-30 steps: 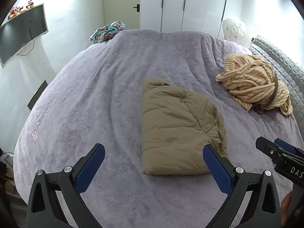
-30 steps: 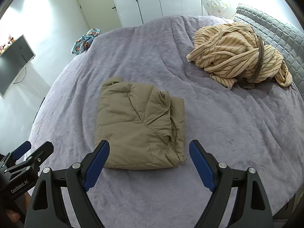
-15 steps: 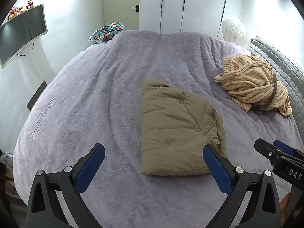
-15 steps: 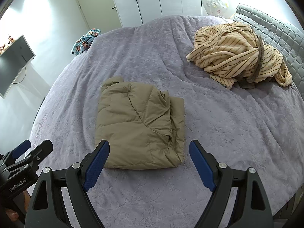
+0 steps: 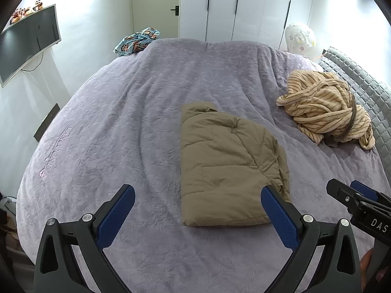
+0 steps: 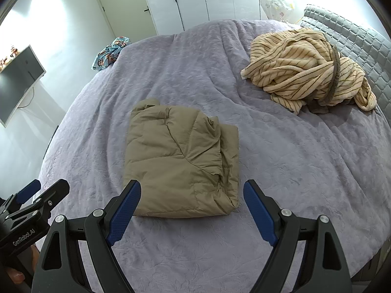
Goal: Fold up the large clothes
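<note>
A tan padded jacket (image 5: 227,166) lies folded into a rectangle on the purple bedspread (image 5: 117,127); it also shows in the right wrist view (image 6: 180,161). My left gripper (image 5: 198,195) is open and empty, held above the bed near the jacket's near edge. My right gripper (image 6: 191,191) is open and empty, just in front of the jacket's near edge. Each gripper shows at the edge of the other's view: the right gripper (image 5: 352,195) and the left gripper (image 6: 44,190). A crumpled cream striped garment (image 5: 327,107) lies at the right, also in the right wrist view (image 6: 305,68).
A blue patterned cloth (image 5: 136,41) lies at the bed's far left corner. A grey quilted headboard (image 6: 361,41) runs along the right. White wardrobes (image 5: 244,7) and a door (image 5: 156,7) stand behind the bed. A monitor (image 5: 27,41) hangs on the left wall.
Both grippers stay open and almost still. The left wrist view has drifted back slightly, so the jacket sits a little farther off.
</note>
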A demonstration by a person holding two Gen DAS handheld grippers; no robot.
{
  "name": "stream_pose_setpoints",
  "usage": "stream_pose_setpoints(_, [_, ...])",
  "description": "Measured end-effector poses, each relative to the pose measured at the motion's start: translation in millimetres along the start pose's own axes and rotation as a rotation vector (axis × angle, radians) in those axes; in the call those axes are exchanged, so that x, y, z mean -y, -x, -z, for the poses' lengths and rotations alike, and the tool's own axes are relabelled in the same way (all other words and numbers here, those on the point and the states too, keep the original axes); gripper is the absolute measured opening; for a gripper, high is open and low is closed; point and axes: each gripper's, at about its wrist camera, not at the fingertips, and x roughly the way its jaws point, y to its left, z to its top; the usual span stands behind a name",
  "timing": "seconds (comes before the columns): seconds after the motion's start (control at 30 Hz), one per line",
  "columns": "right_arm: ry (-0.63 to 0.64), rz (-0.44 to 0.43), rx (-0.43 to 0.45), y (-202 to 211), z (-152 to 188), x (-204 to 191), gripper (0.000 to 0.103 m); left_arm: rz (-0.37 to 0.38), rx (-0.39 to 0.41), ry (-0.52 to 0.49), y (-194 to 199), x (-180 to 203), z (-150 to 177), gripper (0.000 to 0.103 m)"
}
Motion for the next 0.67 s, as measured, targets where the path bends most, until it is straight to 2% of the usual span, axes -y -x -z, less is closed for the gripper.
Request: stream_pose_setpoints(0.67, [0.001, -0.003, -0.008, -3.9, -0.1, -5.3, 0.088, 0.019, -0.008, 0.01, -9.6, -8.1, -6.9, 0.103])
